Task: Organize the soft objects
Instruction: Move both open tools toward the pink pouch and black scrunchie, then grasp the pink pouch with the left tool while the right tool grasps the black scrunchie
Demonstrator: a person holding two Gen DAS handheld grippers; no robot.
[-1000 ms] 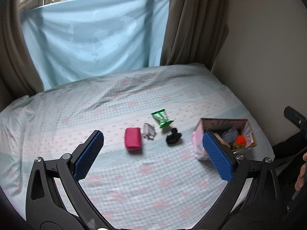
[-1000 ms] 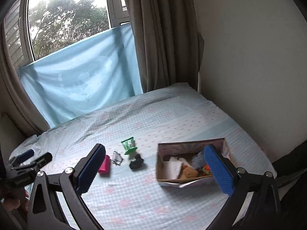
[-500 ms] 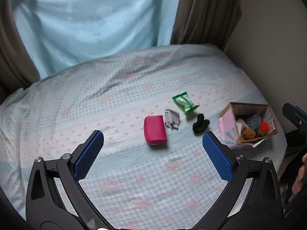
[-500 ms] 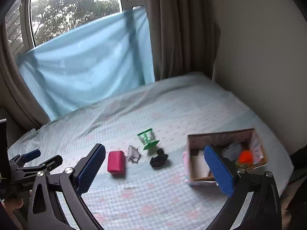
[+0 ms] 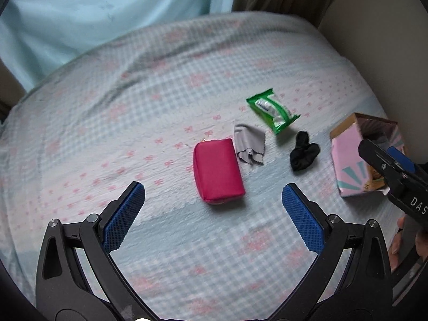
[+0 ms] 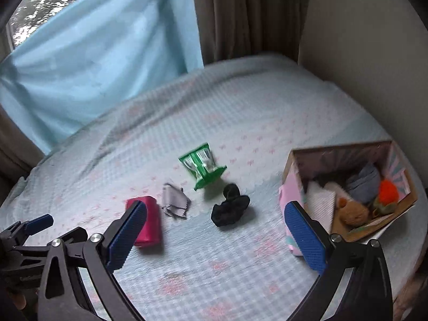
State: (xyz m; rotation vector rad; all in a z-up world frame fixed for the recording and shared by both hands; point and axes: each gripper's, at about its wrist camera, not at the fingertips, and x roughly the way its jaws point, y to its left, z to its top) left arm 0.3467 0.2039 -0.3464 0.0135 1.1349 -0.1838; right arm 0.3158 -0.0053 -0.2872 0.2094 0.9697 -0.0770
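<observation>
On the bed lie a red pouch, a grey cloth, a green wipes pack and a black sock. They also show in the right wrist view: pouch, cloth, pack, sock. A pink cardboard box at the right holds several soft items. My left gripper is open and empty, just short of the pouch. My right gripper is open and empty, in front of the sock.
The checked bedsheet covers the bed. A blue curtain and brown drapes hang behind. A wall runs along the right side. The right gripper's tip overlaps the box in the left wrist view.
Both grippers have moved forward and down toward the objects on the bed, which now look larger. Both stay open and empty. The objects have not moved.
</observation>
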